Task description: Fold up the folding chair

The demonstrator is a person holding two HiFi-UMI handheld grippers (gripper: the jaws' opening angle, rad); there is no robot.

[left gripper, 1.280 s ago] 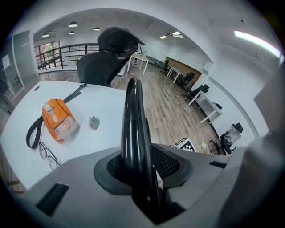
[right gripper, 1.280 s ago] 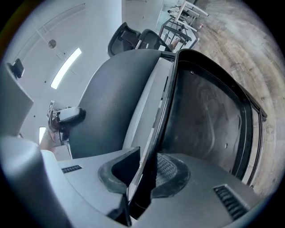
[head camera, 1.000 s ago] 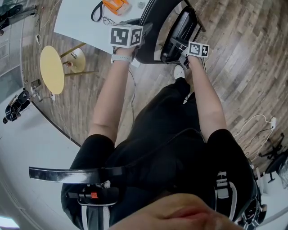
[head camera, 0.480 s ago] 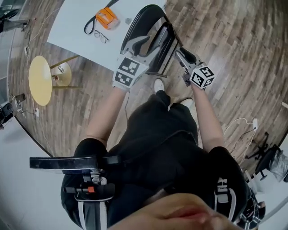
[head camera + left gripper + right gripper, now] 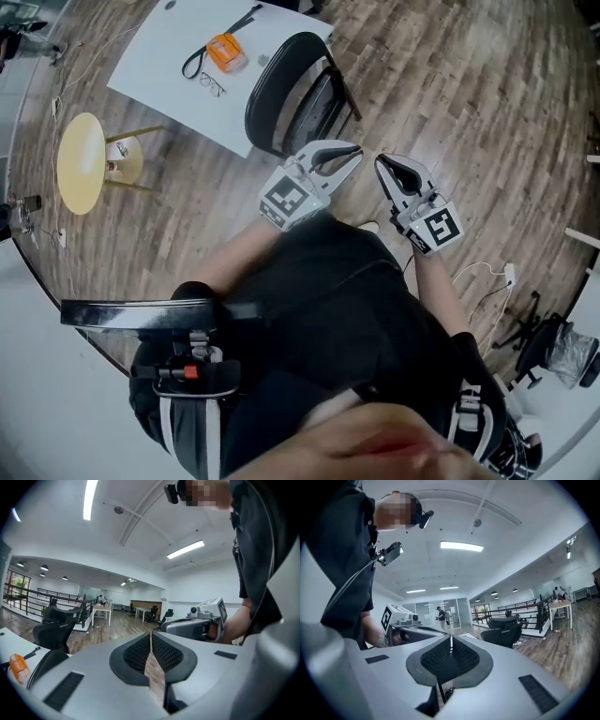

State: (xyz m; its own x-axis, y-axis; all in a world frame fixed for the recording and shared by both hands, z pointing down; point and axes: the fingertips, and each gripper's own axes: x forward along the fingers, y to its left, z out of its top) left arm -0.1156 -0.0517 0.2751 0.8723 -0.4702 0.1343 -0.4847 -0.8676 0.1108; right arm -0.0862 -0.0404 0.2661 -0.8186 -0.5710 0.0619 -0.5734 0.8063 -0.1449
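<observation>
The black folding chair (image 5: 281, 89) stands folded flat beside the white table (image 5: 159, 66), its rounded back toward the table. Both grippers are lifted clear of it, close to the person's chest. My left gripper (image 5: 349, 153) points level into the room; its jaws have just been closing and now meet with nothing between them (image 5: 151, 637). My right gripper (image 5: 386, 167) has also just been closing and is shut on nothing (image 5: 451, 641). Each gripper view shows the other gripper alongside: the right gripper (image 5: 192, 625) and the left gripper (image 5: 410, 631).
An orange object (image 5: 227, 52) with a black strap and a pair of glasses (image 5: 212, 84) lie on the table. A yellow round stool (image 5: 80, 159) stands left. A white cable and plug (image 5: 506, 275) lie on the wood floor at right. A black office chair (image 5: 505, 631) stands farther off.
Both grippers have left the chair and risen toward the person's chest, swinging level. Their jaws have closed empty. The chair stays standing folded by the table.
</observation>
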